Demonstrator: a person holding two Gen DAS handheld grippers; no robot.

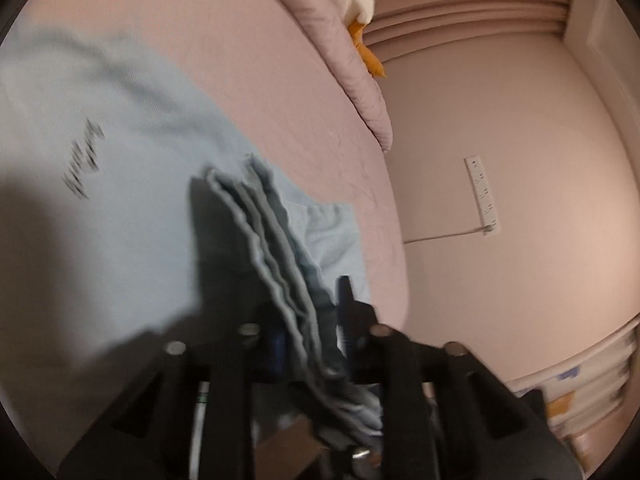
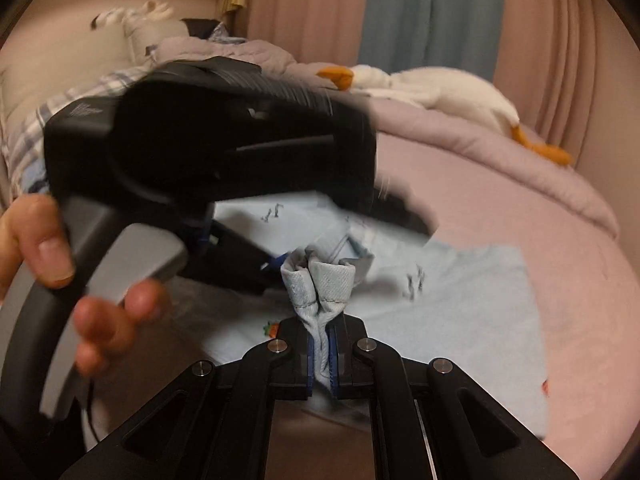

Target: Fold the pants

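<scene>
Light blue pants [image 1: 120, 216] lie on a pink bed, with small dark prints on the cloth. My left gripper [image 1: 310, 344] is shut on a bunched, layered edge of the pants [image 1: 264, 240], which stands up between its fingers. My right gripper [image 2: 320, 344] is shut on a folded hem of the pants [image 2: 320, 280], lifted a little above the spread cloth [image 2: 460, 312]. The left gripper's black body [image 2: 208, 132] and the hand holding it fill the left of the right wrist view, close beside my right gripper.
The pink bed sheet [image 1: 280, 80] ends at an edge on the right, with the wall and a white power strip [image 1: 482, 194] beyond. A rolled duvet [image 2: 480, 148], a white goose plush [image 2: 440, 92] and pillows lie at the far side.
</scene>
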